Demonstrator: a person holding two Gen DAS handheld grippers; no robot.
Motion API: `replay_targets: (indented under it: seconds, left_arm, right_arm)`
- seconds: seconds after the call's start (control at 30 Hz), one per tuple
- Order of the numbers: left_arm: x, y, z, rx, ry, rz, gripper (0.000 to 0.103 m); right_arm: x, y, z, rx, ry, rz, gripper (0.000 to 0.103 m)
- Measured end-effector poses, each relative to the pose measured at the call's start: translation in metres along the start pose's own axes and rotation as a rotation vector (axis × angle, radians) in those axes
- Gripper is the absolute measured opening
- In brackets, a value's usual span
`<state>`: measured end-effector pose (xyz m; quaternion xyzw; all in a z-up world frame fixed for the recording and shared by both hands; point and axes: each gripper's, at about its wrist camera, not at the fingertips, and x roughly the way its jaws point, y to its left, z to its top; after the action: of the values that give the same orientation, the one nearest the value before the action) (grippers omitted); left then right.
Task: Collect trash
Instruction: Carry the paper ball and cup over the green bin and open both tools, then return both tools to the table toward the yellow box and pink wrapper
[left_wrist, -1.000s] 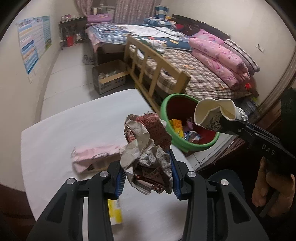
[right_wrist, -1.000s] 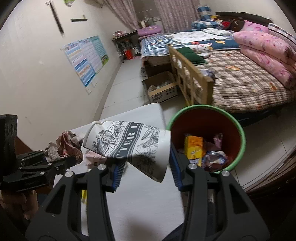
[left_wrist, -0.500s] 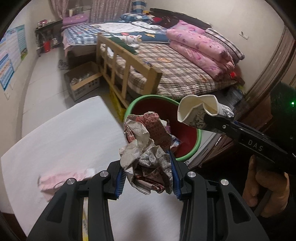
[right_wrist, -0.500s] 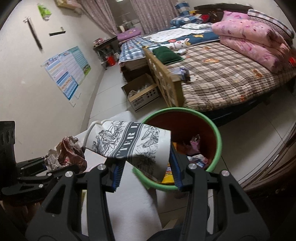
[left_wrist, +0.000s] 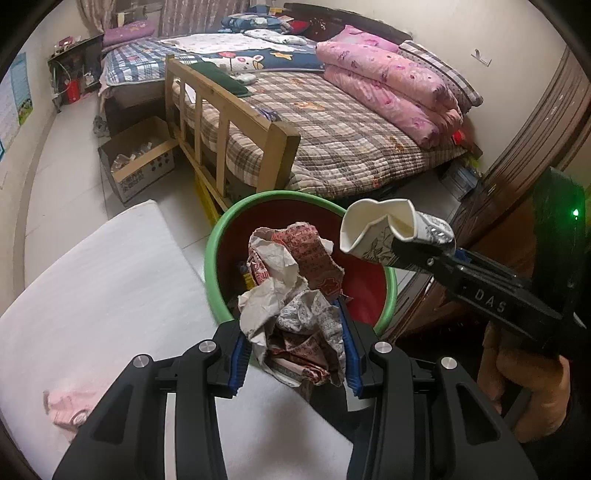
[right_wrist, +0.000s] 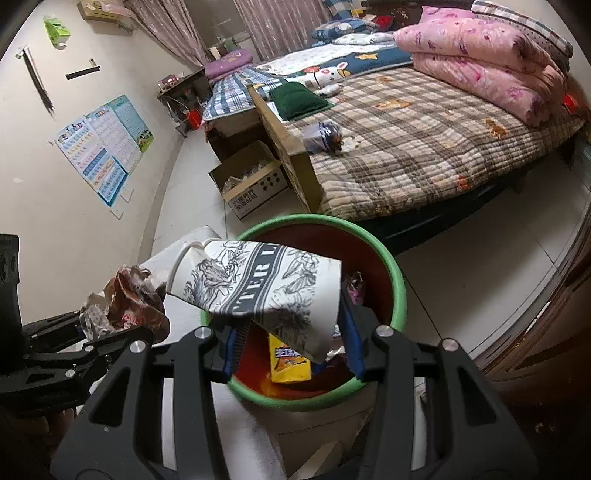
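Note:
My left gripper (left_wrist: 293, 354) is shut on a crumpled printed paper wrapper (left_wrist: 291, 295) and holds it at the near rim of a green bin with a red inside (left_wrist: 221, 280). My right gripper (right_wrist: 291, 343) is shut on a squashed white paper cup with black print (right_wrist: 258, 288), held over the same bin (right_wrist: 400, 295). The cup (left_wrist: 384, 229) and right gripper (left_wrist: 417, 251) also show in the left wrist view; the wrapper (right_wrist: 129, 302) and left gripper (right_wrist: 107, 328) show in the right wrist view. Trash lies in the bin, including a yellow packet (right_wrist: 290, 360).
The white table (left_wrist: 92, 295) lies below and to the left, with a pink scrap (left_wrist: 66, 406) on it. Beyond the bin stand a bed with a wooden footboard (left_wrist: 229, 125) and a cardboard box (left_wrist: 138, 162) on the floor. A dark wooden door (left_wrist: 517, 177) is at the right.
Both grippers have moved from above the table toward the bin, still holding the wrapper and the cup. The bin now lies directly under them.

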<state>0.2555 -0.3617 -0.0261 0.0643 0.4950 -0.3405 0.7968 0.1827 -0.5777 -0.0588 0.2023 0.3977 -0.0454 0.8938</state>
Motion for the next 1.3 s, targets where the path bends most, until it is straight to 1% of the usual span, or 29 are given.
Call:
replay_targets:
  seconds: [0.37,0.57,0.7,0.77,0.83,0.87,0.9,0.93,0.97,1.0,1.03,1.07,1.1,1.2,1.3]
  left_arm:
    - [0.049,0.003,0.013,-0.004,0.056,0.0,0.039]
    - [0.067,0.004,0.014,-0.009,0.08,0.002,0.04]
    - [0.073,0.006,0.015,-0.013,0.088,0.007,0.043]
    - [0.075,0.007,0.016,-0.019,0.089,0.009,0.049]
    - [0.076,0.009,0.015,-0.027,0.093,0.001,0.063]
    - [0.076,0.01,0.015,-0.03,0.093,0.001,0.068]
    - [0.074,0.011,0.014,-0.033,0.088,0.006,0.076]
    - [0.071,0.012,0.013,-0.035,0.08,0.009,0.079]
    - [0.069,0.013,0.013,-0.039,0.077,0.01,0.079]
    - [0.065,0.016,0.012,-0.049,0.075,0.011,0.083]
    - [0.06,0.018,0.011,-0.059,0.069,0.013,0.087]
    - [0.055,0.02,0.01,-0.063,0.057,0.018,0.088]
    - [0.051,0.022,0.01,-0.065,0.051,0.023,0.089]
    - [0.031,0.03,0.004,-0.093,0.025,0.033,0.095]
    - [0.008,0.038,-0.005,-0.115,0.01,0.039,0.095]
  right_arm:
    - [0.039,-0.017,0.008,0.02,0.045,-0.002,0.043]
    - [0.058,-0.021,0.006,0.01,0.08,-0.003,0.043]
    - [0.066,-0.022,0.004,0.0,0.098,-0.015,0.044]
    - [0.069,-0.024,0.004,0.002,0.105,-0.023,0.044]
    - [0.07,-0.025,0.004,0.008,0.108,-0.03,0.044]
    - [0.071,-0.026,0.004,0.011,0.111,-0.032,0.048]
    - [0.071,-0.026,0.004,0.012,0.112,-0.033,0.059]
    - [0.07,-0.026,0.004,0.015,0.108,-0.04,0.065]
    - [0.068,-0.026,0.004,0.017,0.102,-0.047,0.074]
    - [0.067,-0.026,0.005,0.019,0.096,-0.052,0.08]
    - [0.064,-0.024,0.005,0.017,0.091,-0.051,0.083]
    - [0.062,-0.022,0.006,0.014,0.083,-0.056,0.09]
    - [0.059,-0.02,0.006,0.013,0.074,-0.063,0.094]
    - [0.048,-0.011,0.007,0.002,0.054,-0.072,0.098]
    - [0.033,0.007,0.007,-0.04,0.033,-0.08,0.098]
